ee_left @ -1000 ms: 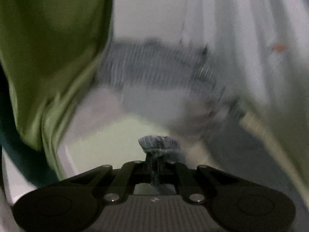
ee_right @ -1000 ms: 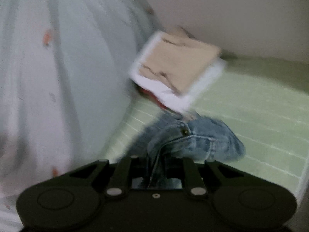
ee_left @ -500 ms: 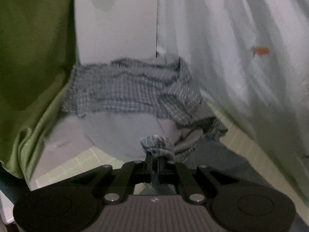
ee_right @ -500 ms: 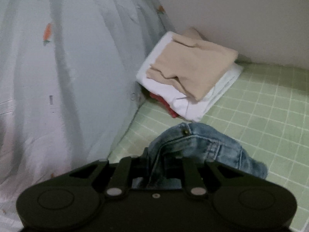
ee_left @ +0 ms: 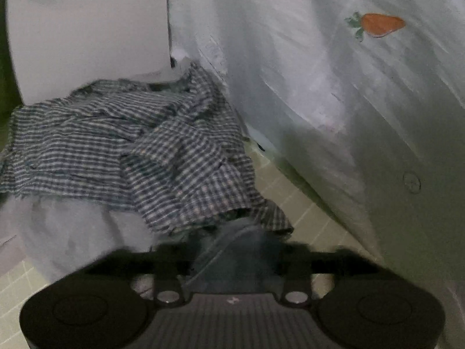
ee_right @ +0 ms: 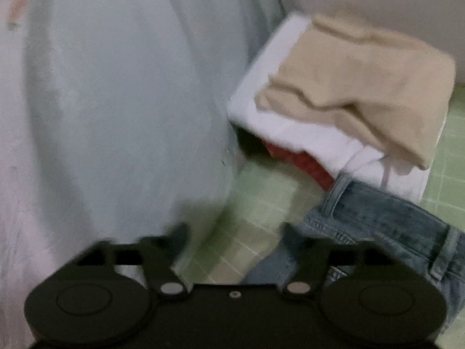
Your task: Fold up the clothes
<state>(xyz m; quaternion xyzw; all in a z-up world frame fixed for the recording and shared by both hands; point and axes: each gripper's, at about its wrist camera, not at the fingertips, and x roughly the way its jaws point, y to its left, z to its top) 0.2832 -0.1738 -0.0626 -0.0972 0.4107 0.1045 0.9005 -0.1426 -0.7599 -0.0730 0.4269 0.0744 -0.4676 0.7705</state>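
1. left gripper [ee_left: 235, 250] is sitting spread wide, folded blue denim jeans [ee_left: 232, 250] lying between its fingers (blurry).
2. right gripper [ee_right: 235, 238] is gaping, empty; jeans [ee_right: 386, 232] resting beside it on the green grid mat [ee_right: 261, 197].

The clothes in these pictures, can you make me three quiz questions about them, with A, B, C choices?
1. Where is the beige garment?
A. on top of the folded stack
B. under the jeans
C. in a gripper

2. What colour is the bottom garment in the stack?
A. yellow
B. red
C. black

3. How is the right gripper?
A. open
B. shut on the jeans
C. shut on the shirt

A: it lies over the white garment.
B: red shows beneath the white.
A: its fingers stand apart, with the jeans beside them.
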